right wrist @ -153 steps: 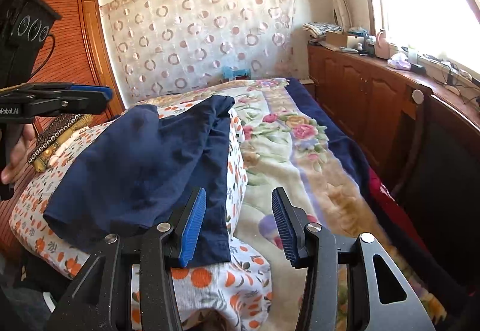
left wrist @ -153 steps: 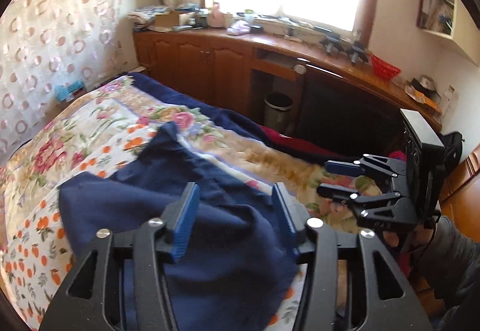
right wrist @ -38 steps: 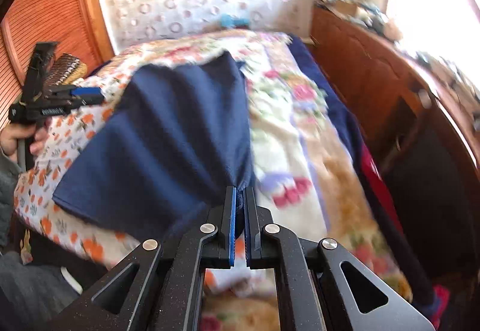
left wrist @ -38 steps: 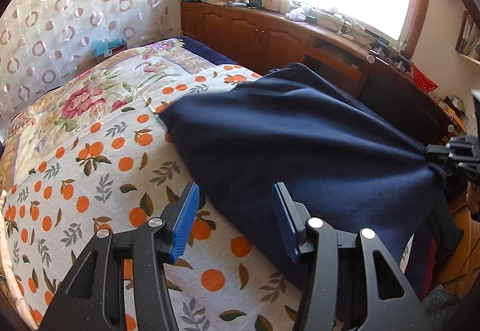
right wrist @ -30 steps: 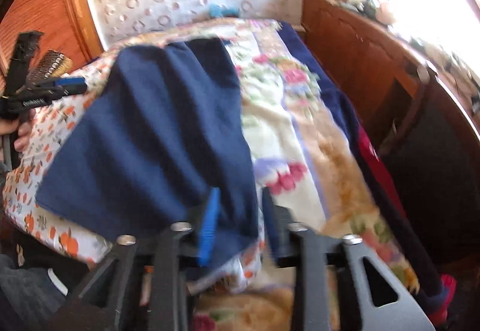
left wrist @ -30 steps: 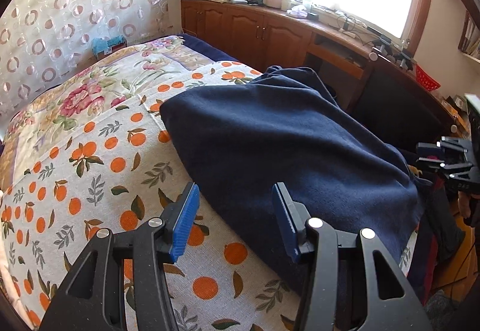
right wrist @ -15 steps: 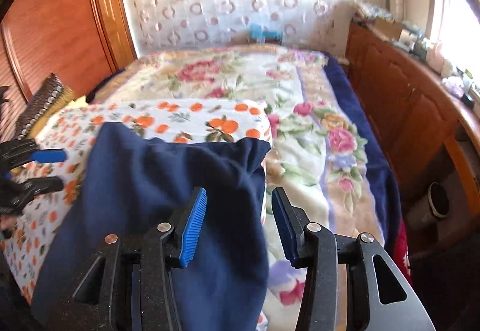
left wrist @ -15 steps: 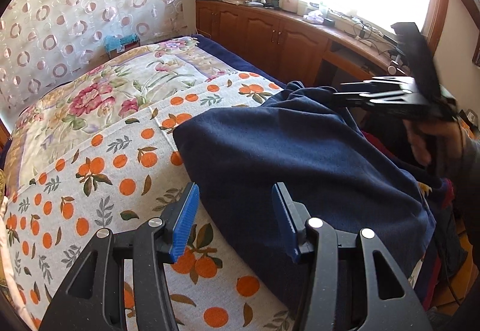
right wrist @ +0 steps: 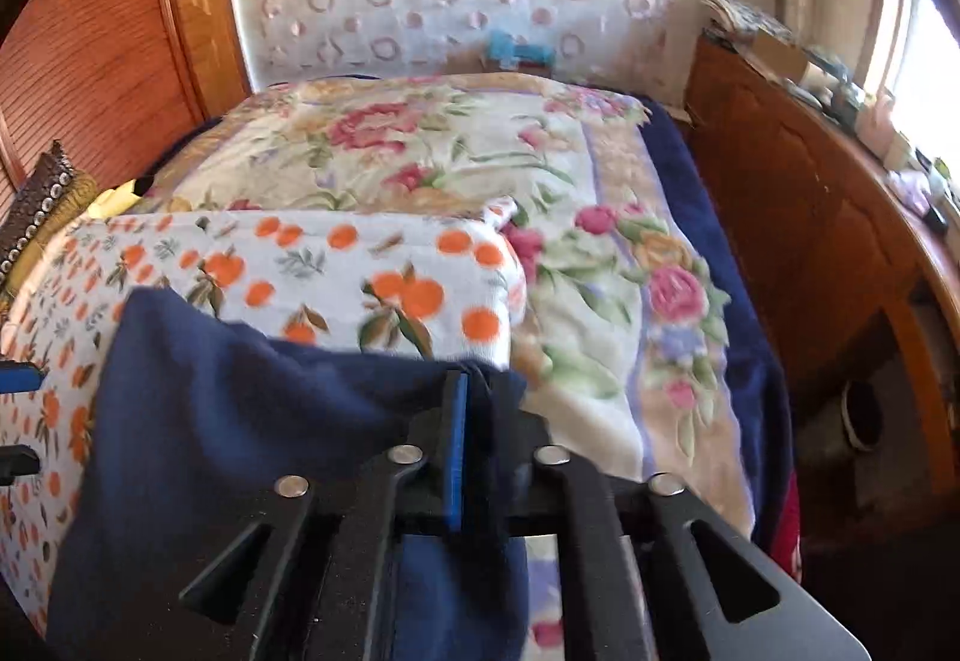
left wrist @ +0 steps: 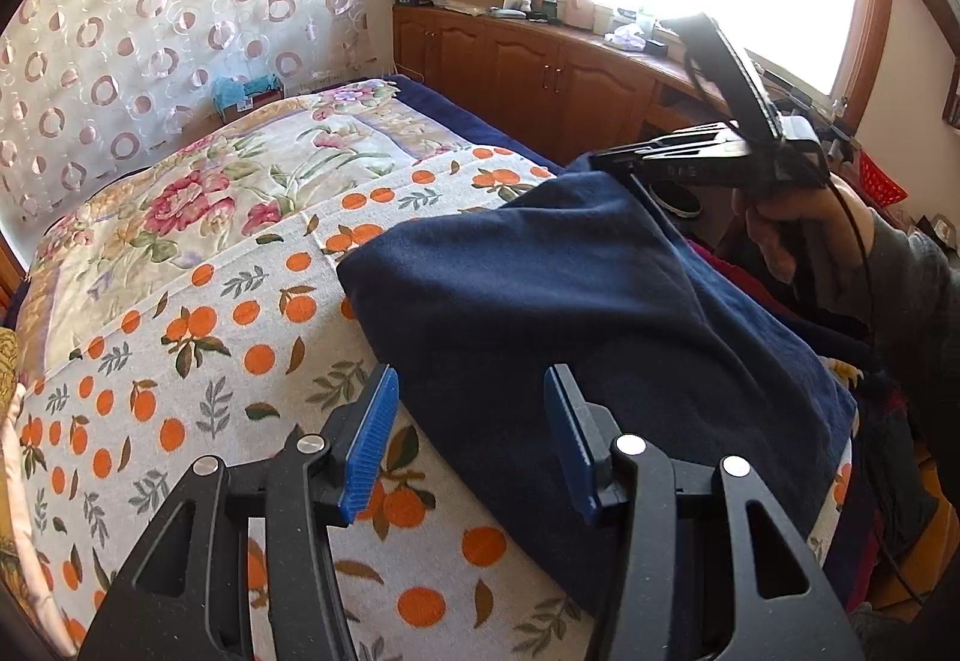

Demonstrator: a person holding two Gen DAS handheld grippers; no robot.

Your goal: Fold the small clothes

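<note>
A navy garment (left wrist: 570,313) lies spread on the orange-print blanket (left wrist: 180,361) on the bed. My left gripper (left wrist: 468,421) hovers open over its near left edge, its blue pads apart and clear of the fabric. At the cloth's far corner, my right gripper (left wrist: 600,160) is held by a hand (left wrist: 798,229). In the right wrist view the jaws of the right gripper (right wrist: 474,391) are closing, with a bunched corner of the navy garment (right wrist: 240,409) pinched between the pads. My left gripper (right wrist: 18,421) shows at that view's left border.
A floral bedspread (left wrist: 210,181) covers the rest of the bed. Wooden cabinets (left wrist: 540,79) with a cluttered top run under the window on the right. A bin (right wrist: 861,415) stands below the desk. A wooden wardrobe (right wrist: 90,31) rises on the left.
The right gripper let go of the cloth's near right corner, swung across to the far corner with jaws open, then closed on it. The left gripper stayed put and open.
</note>
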